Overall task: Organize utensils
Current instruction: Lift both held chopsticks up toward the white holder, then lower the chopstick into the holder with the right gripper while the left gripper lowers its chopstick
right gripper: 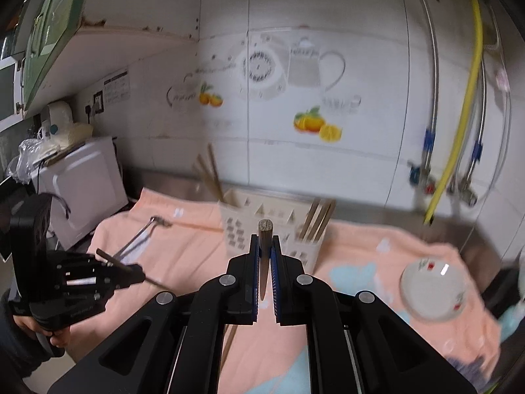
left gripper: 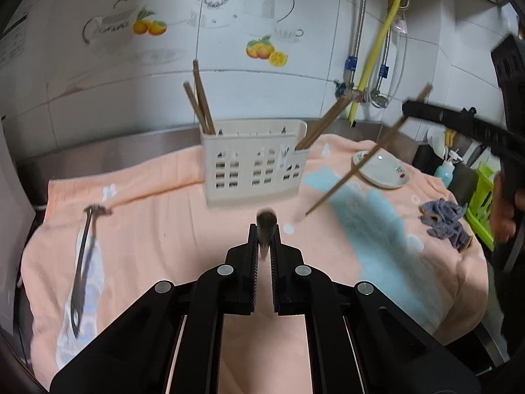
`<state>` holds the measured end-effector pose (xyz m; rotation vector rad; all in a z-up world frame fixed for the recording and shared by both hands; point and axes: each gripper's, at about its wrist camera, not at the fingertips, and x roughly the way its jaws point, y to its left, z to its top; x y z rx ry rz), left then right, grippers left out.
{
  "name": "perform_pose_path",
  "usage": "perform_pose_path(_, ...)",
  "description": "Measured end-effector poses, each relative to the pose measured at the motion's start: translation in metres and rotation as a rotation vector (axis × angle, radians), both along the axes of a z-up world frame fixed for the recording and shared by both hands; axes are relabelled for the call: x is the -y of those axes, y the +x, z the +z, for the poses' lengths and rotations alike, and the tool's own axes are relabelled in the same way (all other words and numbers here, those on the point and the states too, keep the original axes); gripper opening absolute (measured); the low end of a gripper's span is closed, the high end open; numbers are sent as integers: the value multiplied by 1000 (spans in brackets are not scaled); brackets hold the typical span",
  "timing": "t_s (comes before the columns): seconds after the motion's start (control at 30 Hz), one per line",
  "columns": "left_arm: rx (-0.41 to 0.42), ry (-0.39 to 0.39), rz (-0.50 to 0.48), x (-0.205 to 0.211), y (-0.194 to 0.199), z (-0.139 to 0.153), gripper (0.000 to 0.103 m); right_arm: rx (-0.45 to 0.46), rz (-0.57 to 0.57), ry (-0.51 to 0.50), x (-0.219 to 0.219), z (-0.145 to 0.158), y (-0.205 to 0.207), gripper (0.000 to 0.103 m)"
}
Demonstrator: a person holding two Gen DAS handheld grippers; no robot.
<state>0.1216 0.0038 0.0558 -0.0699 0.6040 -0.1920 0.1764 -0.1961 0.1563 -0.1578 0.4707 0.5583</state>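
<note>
A cream slotted utensil holder (left gripper: 256,167) (right gripper: 236,226) stands on the peach towel (left gripper: 164,236), with chopsticks upright in its left end (left gripper: 201,105) and leaning out of its right end (left gripper: 323,121). My left gripper (left gripper: 265,229) (right gripper: 137,274) is shut on a brown chopstick (left gripper: 265,221) seen end-on, above the towel in front of the holder. My right gripper (right gripper: 265,239) (left gripper: 407,108) is shut on another chopstick (right gripper: 265,226) (left gripper: 347,177), which slants down toward the towel. A long-handled metal utensil (left gripper: 83,252) (right gripper: 137,236) lies on the towel at the left.
A small white plate (left gripper: 384,170) (right gripper: 433,289) and a crumpled purple cloth (left gripper: 443,220) lie on the towel's right side. A white microwave (right gripper: 78,190) stands at the left. Pipes and a yellow hose (left gripper: 377,49) run down the tiled wall. A green crate (left gripper: 482,197) sits beyond the right edge.
</note>
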Motion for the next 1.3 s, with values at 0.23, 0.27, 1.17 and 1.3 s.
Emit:
perform_pose_path(0.23,9,14,-24,-2,17,15,6,40,-10,14,2,51,30,6)
perform_pose_path(0.27,7,14,-26,-2,20,16,6,45,-14,13,1,55,33,6)
perform_pose_path(1.17,242,44,-1,-12,82,143,5,-103,-89,-93,-31,5,142,6)
perform_pose_path(1.3,259,34,22,-13,100,153,5,-113,-84,-101,-32,-2,144,7)
